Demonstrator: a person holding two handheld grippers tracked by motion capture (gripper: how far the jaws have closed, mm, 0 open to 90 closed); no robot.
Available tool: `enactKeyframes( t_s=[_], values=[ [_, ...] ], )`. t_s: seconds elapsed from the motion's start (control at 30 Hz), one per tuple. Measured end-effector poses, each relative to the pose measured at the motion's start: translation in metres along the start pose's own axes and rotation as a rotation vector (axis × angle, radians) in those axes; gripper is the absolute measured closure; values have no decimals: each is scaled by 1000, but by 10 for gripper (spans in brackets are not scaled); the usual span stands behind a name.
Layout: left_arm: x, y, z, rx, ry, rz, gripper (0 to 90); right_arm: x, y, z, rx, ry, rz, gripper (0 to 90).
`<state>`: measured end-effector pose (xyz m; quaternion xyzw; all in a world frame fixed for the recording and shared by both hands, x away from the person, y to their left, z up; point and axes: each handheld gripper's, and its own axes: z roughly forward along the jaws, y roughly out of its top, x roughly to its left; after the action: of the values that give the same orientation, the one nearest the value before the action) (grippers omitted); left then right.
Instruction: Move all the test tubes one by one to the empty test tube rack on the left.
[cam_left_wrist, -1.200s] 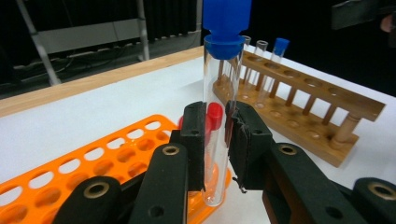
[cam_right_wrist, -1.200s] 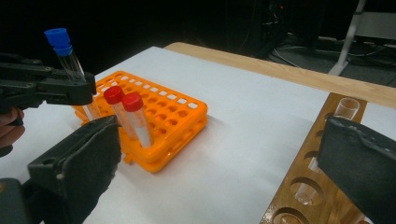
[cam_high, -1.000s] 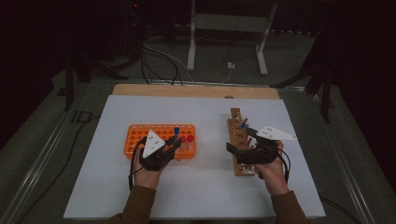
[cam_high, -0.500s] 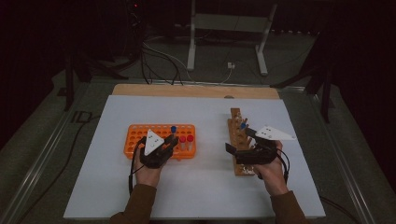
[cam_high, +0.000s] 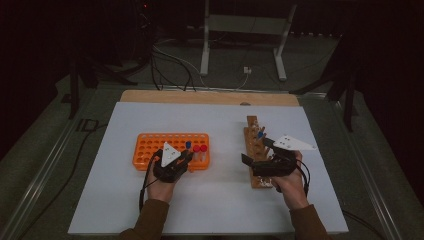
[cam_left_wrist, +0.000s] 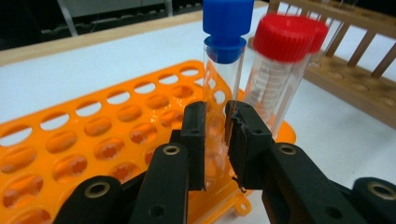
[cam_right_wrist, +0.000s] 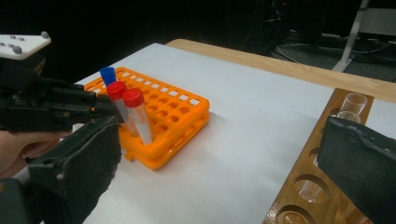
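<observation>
Orange plastic rack (cam_high: 150, 148): two red-capped clear tubes (cam_left_wrist: 280, 79) already seated in it
Blue-capped clear tube (cam_left_wrist: 223, 70): pinched by the left gripper (cam_left_wrist: 215, 135); lowered into a rack hole; release is left
Right gripper (cam_right_wrist: 219, 158): jaws spread, nothing held, over the wooden rack (cam_right_wrist: 327, 186); more tubes are left there

Red-capped tubes (cam_left_wrist: 285, 70) crowd the blue-capped tube (cam_left_wrist: 223, 70) (rack's (cam_left_wrist: 70, 154) other holes open).
</observation>
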<state>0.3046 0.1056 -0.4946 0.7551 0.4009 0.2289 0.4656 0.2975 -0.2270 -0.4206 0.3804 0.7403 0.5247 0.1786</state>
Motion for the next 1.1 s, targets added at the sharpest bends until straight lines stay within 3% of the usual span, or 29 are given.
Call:
enactKeyframes(
  t_s=[0.47, 0.7, 0.9, 1.1],
  values=[
    [-1, -4, 4, 60, 0, 20, 777, -6, 1, -2, 0, -30, -3, 1],
    [1, -4, 3, 58, -5, -7, 754, -9, 2, -2, 10, -55, -6, 1],
    [8, 1, -8, -6, -33, -74, 543, -18, 1, 0, 23, -96, -11, 19],
    [15, 9, -23, -72, -23, -127, 278, -31, -3, 12, 57, -128, 5, 65]
  ],
)
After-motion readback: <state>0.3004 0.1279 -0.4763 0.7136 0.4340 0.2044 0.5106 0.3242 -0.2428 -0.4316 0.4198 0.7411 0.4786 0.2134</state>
